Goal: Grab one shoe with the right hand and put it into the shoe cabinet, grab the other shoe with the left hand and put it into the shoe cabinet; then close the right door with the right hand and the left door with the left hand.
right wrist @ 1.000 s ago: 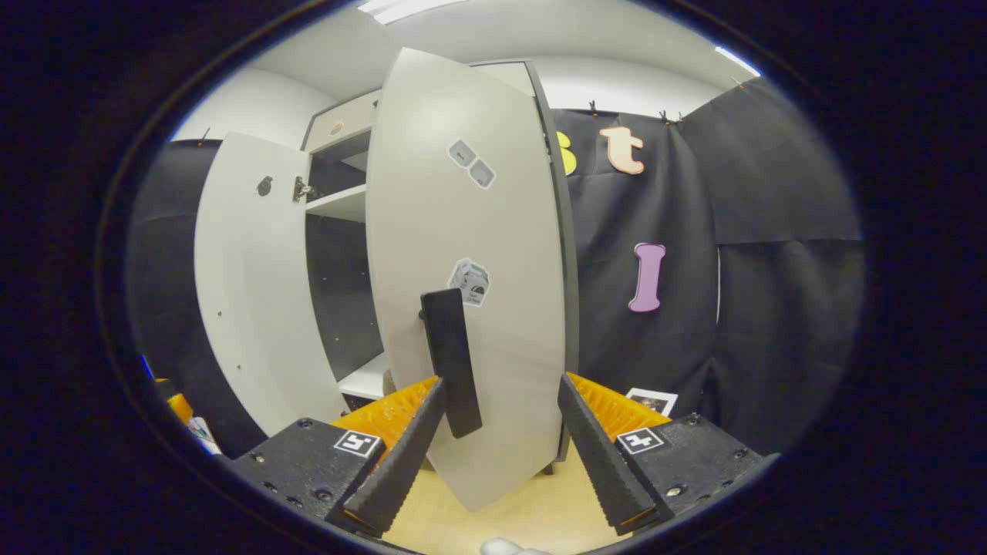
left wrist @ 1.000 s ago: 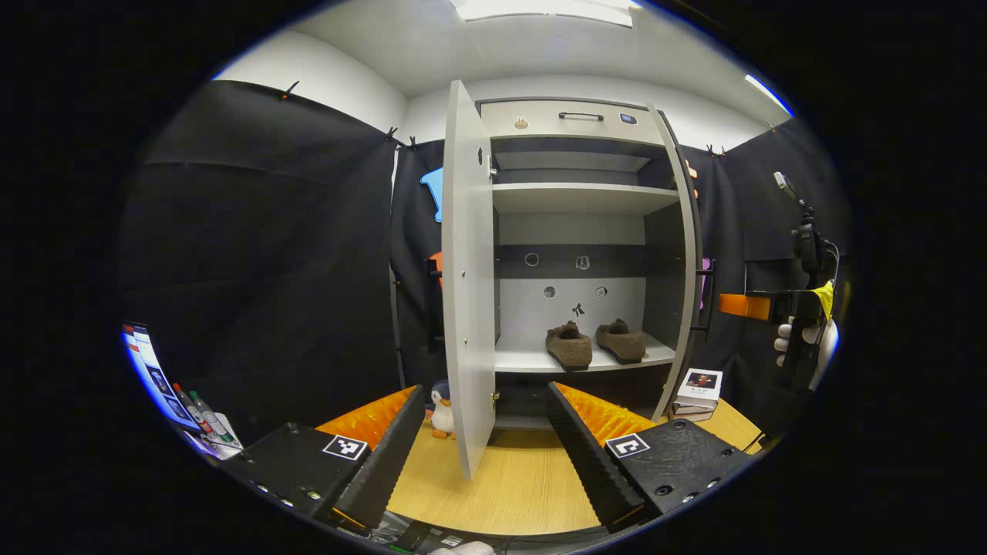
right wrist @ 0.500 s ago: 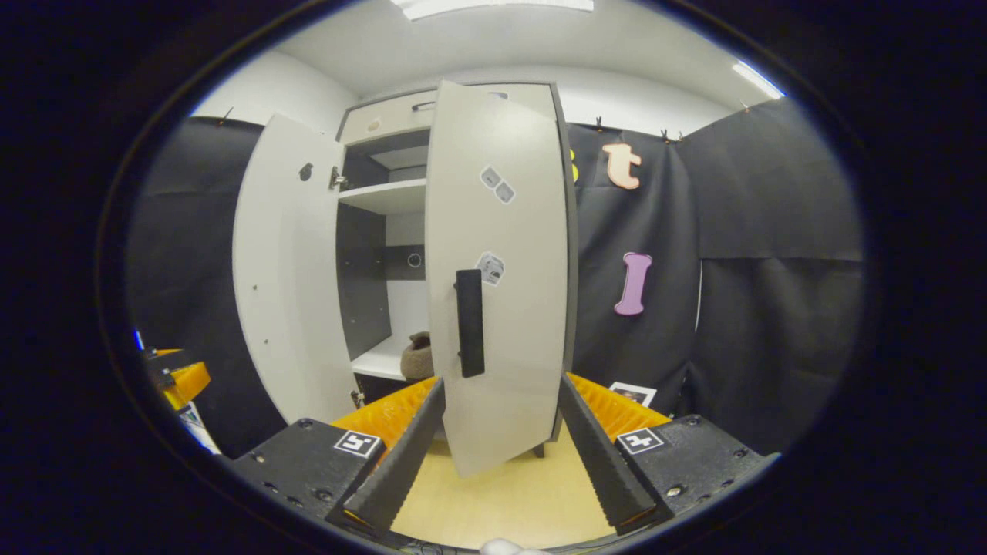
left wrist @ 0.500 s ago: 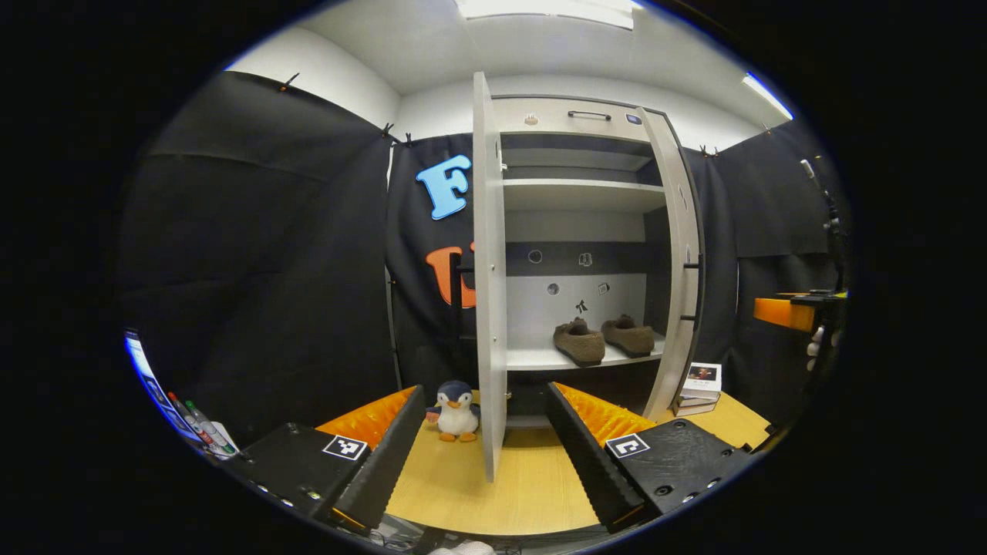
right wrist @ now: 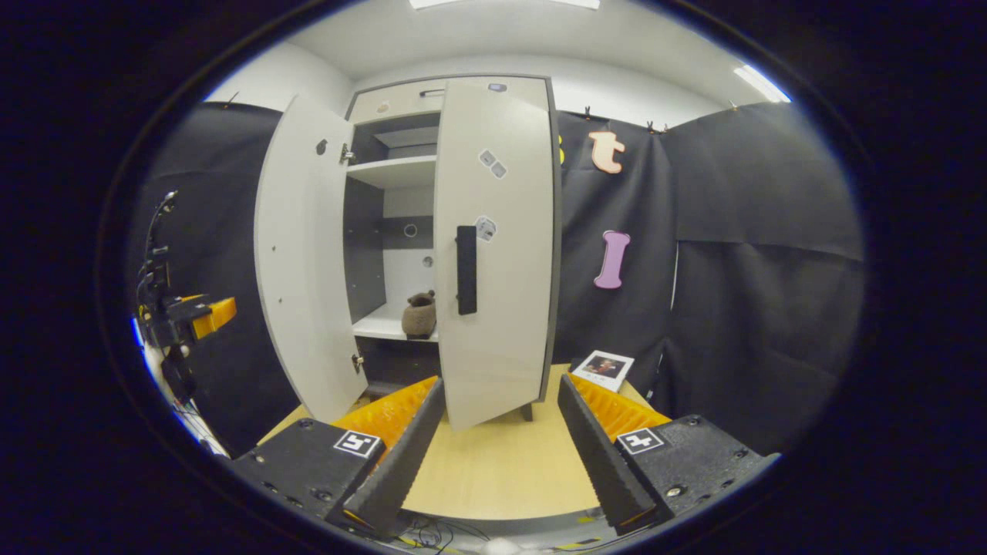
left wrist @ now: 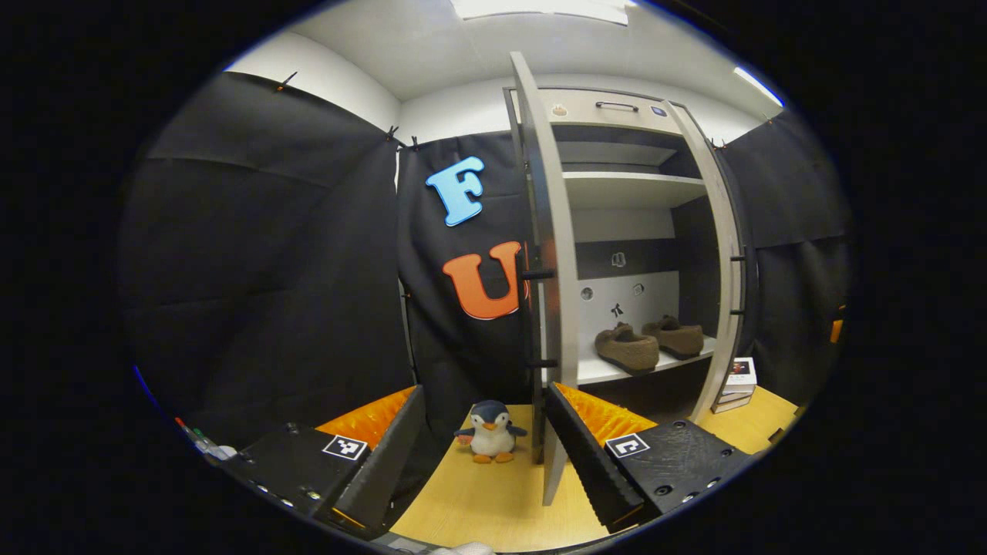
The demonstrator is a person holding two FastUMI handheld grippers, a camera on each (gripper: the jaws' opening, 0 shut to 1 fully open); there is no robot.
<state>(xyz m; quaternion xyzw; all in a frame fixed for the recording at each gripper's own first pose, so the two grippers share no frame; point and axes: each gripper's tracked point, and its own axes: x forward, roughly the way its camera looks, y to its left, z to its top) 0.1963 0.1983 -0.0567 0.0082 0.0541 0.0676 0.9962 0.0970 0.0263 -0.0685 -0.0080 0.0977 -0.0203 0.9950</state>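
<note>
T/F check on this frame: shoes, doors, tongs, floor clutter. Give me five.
1. Both shoes sit on a shelf inside the shoe cabinet. True.
2. The left door is fully shut. False: it stands wide open, seen nearly edge-on in the left gripper view.
3. The right tongs are shut on the handle of the right door. False: they are open and hold nothing, clear of the door.
4. A toy penguin stands on the floor beside the left door. True.
5. The left tongs hold a shoe. False: they are open and empty.
</note>
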